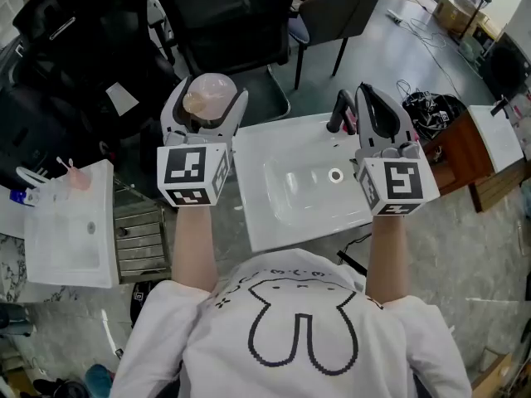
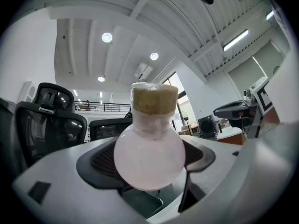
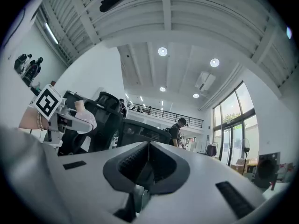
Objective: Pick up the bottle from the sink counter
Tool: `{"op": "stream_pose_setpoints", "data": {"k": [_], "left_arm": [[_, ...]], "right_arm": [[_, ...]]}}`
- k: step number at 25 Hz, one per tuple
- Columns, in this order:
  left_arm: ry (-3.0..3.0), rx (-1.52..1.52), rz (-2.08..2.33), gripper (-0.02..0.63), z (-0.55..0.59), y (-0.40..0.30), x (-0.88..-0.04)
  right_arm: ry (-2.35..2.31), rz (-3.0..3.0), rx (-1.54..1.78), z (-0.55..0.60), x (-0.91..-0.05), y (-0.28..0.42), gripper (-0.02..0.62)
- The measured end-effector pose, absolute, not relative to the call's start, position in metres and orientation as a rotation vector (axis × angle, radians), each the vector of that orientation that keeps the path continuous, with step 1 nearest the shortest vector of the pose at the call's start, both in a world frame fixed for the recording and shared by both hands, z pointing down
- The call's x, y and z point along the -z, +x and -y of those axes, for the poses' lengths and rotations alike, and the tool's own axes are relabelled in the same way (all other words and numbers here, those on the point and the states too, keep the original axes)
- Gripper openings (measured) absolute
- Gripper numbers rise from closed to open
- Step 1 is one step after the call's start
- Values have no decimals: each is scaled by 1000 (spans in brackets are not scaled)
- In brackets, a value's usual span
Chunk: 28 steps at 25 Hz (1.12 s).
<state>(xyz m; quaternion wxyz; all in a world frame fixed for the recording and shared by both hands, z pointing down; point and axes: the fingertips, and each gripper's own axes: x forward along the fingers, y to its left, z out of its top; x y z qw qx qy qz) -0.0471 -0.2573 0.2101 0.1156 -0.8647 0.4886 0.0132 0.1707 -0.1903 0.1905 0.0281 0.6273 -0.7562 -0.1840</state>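
Note:
A round pink bottle [image 2: 149, 157] with a tan cork stopper sits between the jaws of my left gripper [image 2: 149, 171], which is shut on it. In the head view the same bottle [image 1: 207, 98] is held up above the floor, left of the white sink counter [image 1: 265, 226], in the left gripper [image 1: 206, 110]. My right gripper [image 1: 377, 114] points upward over the counter's right end, beside the black faucet [image 1: 338, 110]. Its jaws are shut with nothing between them, as the right gripper [image 3: 148, 164] view shows. That view also catches the bottle [image 3: 84, 118] at its left.
A second white sink unit [image 1: 70, 235] with small items on its top stands at the left. Black office chairs [image 1: 224, 23] stand behind the counter. A wooden side table [image 1: 456, 152] with cables is at the right. A person [image 3: 176, 132] stands far off.

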Motion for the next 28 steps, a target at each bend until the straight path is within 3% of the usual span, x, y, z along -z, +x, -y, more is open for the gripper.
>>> {"op": "stream_pose_setpoints", "data": {"k": [28], "left_arm": [[-2512, -88, -1408, 394, 225, -32, -202]], "right_arm": [[1954, 2317, 562, 159, -195, 187, 31]]}}
